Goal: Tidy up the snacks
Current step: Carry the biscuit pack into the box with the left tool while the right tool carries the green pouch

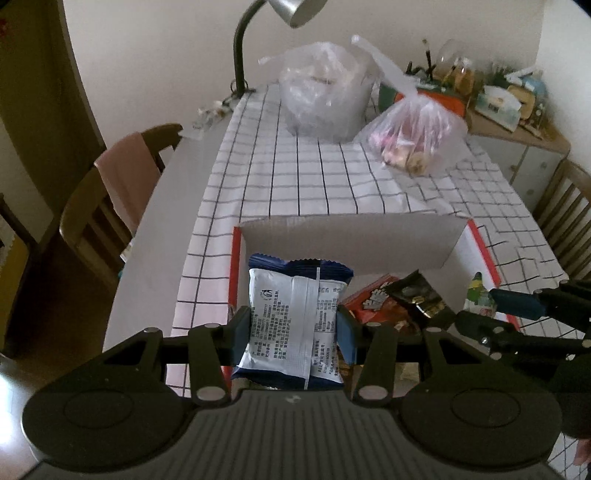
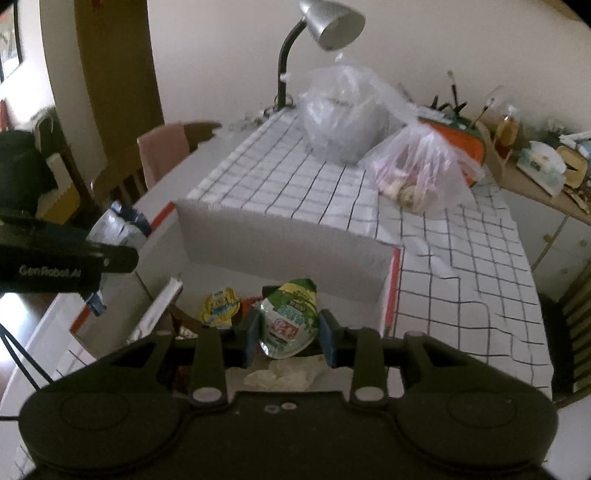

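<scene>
My left gripper is shut on a blue and white snack packet, held over the open cardboard box. My right gripper is shut on a green and white snack pouch above the same box. In the box lie a red packet, a black and gold packet and a yellow packet. The right gripper shows at the right edge of the left wrist view. The left gripper's body and its packet show at the left of the right wrist view.
The table has a white checked cloth. Two clear plastic bags sit at the far end by a desk lamp. Wooden chairs stand on both sides. A cluttered side cabinet is at the far right.
</scene>
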{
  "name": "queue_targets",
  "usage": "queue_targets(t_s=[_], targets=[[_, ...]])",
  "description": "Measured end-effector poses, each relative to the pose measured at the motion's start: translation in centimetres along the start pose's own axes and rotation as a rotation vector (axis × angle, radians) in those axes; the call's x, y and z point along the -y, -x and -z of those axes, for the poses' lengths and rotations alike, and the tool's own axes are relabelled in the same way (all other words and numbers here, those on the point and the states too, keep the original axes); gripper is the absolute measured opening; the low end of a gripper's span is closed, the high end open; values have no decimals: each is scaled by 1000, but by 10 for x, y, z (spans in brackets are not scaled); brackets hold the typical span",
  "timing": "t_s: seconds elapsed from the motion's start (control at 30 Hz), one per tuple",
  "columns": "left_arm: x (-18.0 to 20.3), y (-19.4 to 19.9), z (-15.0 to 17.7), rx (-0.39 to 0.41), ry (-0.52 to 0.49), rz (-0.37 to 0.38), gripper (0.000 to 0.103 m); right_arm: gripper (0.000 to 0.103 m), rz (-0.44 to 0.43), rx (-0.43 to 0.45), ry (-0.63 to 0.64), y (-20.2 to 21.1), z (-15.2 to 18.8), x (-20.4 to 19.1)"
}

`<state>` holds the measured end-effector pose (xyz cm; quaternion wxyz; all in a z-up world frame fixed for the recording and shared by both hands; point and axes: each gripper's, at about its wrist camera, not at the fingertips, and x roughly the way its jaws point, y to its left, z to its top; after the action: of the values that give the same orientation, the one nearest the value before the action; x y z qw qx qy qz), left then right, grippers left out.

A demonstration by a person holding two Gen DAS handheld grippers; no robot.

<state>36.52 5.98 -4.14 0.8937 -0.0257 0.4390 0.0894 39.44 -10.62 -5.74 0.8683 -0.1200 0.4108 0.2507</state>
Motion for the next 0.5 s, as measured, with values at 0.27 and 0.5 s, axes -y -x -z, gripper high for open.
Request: queue_targets(t_s=[0.27, 0.5], targets=[[-2, -42, -2, -87, 5, -14, 47, 32, -58, -81, 46, -34, -1, -13], [1, -62, 0, -142, -12, -14, 47, 32, -96, -148, 125, -57, 7, -32]])
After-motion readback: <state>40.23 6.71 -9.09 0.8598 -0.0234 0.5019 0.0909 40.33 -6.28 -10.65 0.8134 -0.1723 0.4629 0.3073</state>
